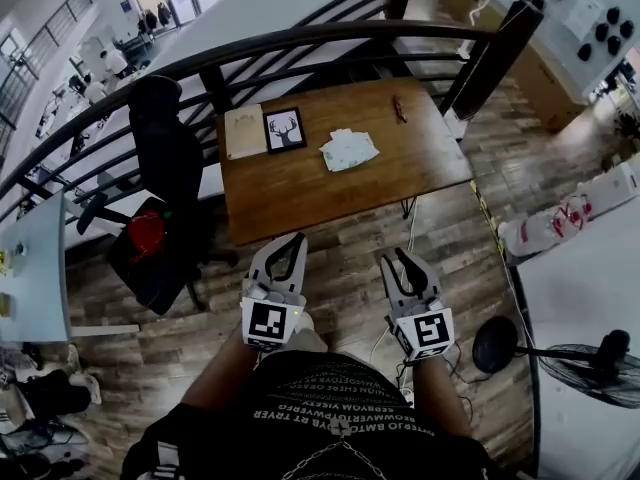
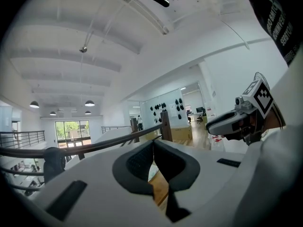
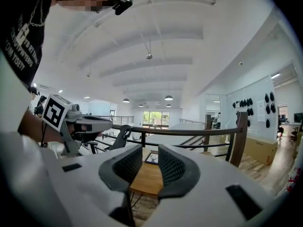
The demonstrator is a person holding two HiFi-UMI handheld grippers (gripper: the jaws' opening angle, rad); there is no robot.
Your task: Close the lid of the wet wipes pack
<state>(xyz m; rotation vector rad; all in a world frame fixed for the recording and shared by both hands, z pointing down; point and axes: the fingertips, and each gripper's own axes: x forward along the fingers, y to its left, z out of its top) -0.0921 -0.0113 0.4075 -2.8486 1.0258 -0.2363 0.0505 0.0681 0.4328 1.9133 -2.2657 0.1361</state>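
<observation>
The wet wipes pack (image 1: 349, 149), white with pale green print, lies on the brown wooden table (image 1: 300, 193) a good way ahead of both grippers. It is too small here to tell how its lid stands. My left gripper (image 1: 297, 238) is held over the floor short of the table's near edge. Its pads meet at the tips (image 2: 153, 144) with nothing between them. My right gripper (image 1: 393, 258) is level beside it, open and empty. In the right gripper view its pads (image 3: 150, 159) stand apart, with the table (image 3: 147, 179) showing through the gap.
A framed deer picture (image 1: 285, 129), a pale board (image 1: 244, 131) and a small red item (image 1: 399, 109) share the table. A dark railing (image 1: 300, 43) runs behind it. A black office chair (image 1: 160, 163) stands to the left, and a floor fan (image 1: 595, 358) and a white table (image 1: 590, 278) to the right.
</observation>
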